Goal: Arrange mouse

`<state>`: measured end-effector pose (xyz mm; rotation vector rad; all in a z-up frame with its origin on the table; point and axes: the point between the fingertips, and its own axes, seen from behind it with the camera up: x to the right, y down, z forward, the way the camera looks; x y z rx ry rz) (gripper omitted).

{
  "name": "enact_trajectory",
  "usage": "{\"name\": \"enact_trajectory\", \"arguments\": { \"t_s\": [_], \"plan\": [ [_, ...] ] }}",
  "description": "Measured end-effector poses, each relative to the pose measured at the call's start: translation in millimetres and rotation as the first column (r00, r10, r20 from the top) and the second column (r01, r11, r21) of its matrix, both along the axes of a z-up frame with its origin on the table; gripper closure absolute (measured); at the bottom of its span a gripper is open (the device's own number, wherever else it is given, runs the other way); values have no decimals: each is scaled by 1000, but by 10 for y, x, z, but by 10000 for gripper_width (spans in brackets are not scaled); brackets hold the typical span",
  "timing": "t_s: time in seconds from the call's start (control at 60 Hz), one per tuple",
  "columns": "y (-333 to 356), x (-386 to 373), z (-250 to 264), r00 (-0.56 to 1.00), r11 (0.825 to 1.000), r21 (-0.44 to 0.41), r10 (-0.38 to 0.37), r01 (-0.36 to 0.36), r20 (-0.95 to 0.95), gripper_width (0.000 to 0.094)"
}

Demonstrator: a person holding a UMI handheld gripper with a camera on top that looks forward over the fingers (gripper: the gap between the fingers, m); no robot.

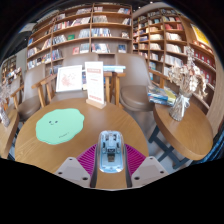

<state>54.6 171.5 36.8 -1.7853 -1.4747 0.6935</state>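
Gripper view: wood table (90, 135), bookshelves (85, 35) behind.

Tall wooden bookshelves (85, 28) packed with books line the far wall, and more shelves (172, 45) run along the side. A wooden counter (85, 140) curves in front, with wooden chairs (48, 92) behind it. The light is warm and even.

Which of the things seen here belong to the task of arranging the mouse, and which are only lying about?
For the job:
- mouse, standing between the fingers
- gripper, fingers about the mouse
- green mouse mat, ahead and to the left, a likely target
- round wooden table

Lying about:
- upright display cards
- bookshelves
- neighbouring table
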Motion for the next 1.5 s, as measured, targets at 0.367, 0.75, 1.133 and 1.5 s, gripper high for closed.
{"name": "enact_trajectory", "arguments": {
  "t_s": [0.367, 0.75, 1.133, 1.5],
  "plan": [
    [-1552, -1378, 523, 985, 988, -30, 149, -152, -89, 537],
    [-2051, -1610, -460, 990, 990, -42, 136, -134, 39, 482],
    [-1910, -956, 376, 986, 987, 35, 156, -154, -64, 86],
    [-1612, 1087, 992, 978, 988, 56, 153, -147, -138, 86]
  ]
}}
